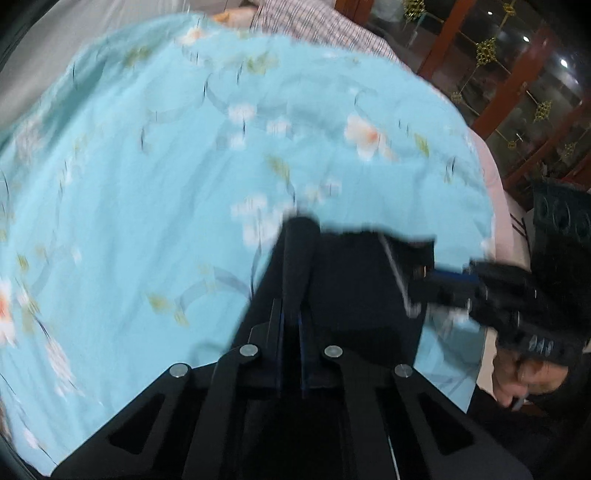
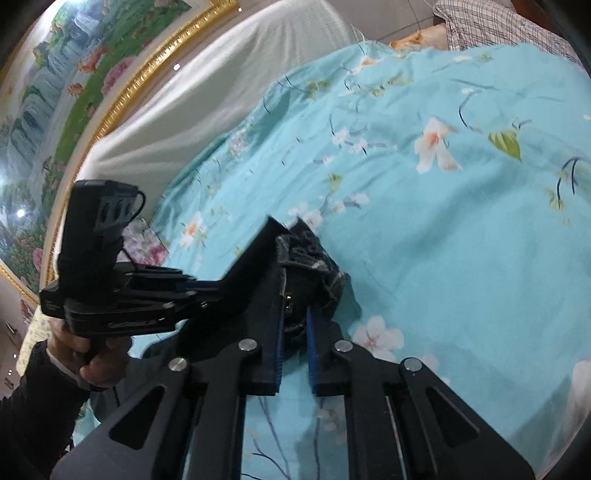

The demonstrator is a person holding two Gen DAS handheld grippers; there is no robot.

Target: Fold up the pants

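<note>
Between the closed jaws of the left gripper (image 1: 297, 236) sits a fold of the dark pants (image 1: 351, 280), pinched tight so that hardly any gap shows between the two fingers. The cloth spreads away from that grip as a flat dark panel, stretched toward the right gripper (image 2: 295, 266), whose jaws are also clamped on the pants (image 2: 314, 266), here on a bunched, thicker part where a grey-flecked band and a small metal fastener can be seen between the blue pads (image 2: 309, 332). From the left wrist view the right gripper (image 1: 428, 277) comes in from the right edge and bites the far corner of the dark panel; from the right wrist view the left gripper (image 2: 258, 247) reaches in from the left, held by a hand (image 2: 92, 354) in a dark sleeve (image 2: 33, 398). The pants hang lifted between the two grips above a light blue bedspread (image 2: 443, 240) printed with white and peach blossoms and green leaves. Beyond the bedspread lie a white bolster (image 2: 229, 96) along the headboard side and a checked cloth (image 2: 495, 26) at the far end. A gilt-framed landscape painting (image 2: 55, 110) fills the wall beside the bed, and dark glass panels with reddish wooden frames (image 1: 517, 74) stand on the other side. The left wrist view is blurred.
</note>
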